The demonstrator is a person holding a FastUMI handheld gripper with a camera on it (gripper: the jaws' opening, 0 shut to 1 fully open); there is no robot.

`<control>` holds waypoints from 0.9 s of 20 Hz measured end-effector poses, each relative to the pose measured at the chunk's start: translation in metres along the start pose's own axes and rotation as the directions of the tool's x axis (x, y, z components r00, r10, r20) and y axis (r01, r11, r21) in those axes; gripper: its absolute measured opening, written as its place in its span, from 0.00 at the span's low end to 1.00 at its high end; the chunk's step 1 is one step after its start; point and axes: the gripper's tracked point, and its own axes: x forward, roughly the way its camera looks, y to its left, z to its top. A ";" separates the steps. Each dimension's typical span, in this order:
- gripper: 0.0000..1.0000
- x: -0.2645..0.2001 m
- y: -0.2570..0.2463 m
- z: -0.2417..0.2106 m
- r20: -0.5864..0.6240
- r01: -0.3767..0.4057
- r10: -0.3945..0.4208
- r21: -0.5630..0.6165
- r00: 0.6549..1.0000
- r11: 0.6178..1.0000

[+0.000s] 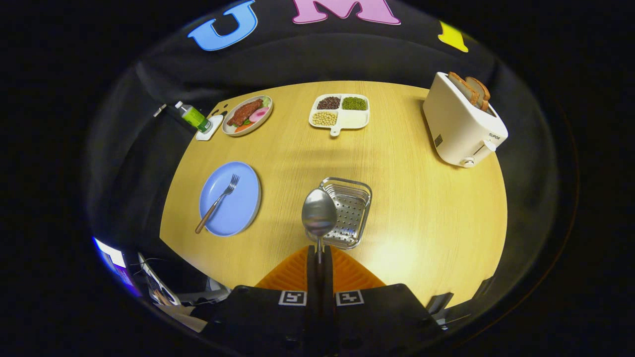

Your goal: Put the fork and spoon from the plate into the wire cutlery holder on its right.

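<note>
While the gripper was clenched on the thin handle of the spoon, both fingers pressed together around it, the spoon stood out straight ahead of the fingertips, raised above the wooden table. Its long axis ran in line with the fingers, bowl end pointing away from them, and the bowl overlapped the near left edge of the wire cutlery holder, apparently above it.

The likeliest trouble from there was the grip: the hold was far back on a slim, smooth handle with the heavy bowl out front, so the spoon could swivel or slip between the fingers if tilted sharply. Letting go too early, with the bowl over the holder's rim and not its middle, could send the spoon clattering onto the table or tip the light holder.

The fork lay on the blue plate, left of the holder, tines pointing toward the far side, handle slanting back over the plate's near rim.
</note>
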 end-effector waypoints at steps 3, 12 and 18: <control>0.07 0.010 -0.009 0.001 -0.049 0.005 -0.006 -0.004 0.999 1.000; 0.07 0.040 -0.026 0.001 -0.158 0.055 -0.062 -0.046 0.985 0.997; 0.12 0.039 -0.028 0.017 -0.126 0.053 -0.050 0.024 0.991 0.998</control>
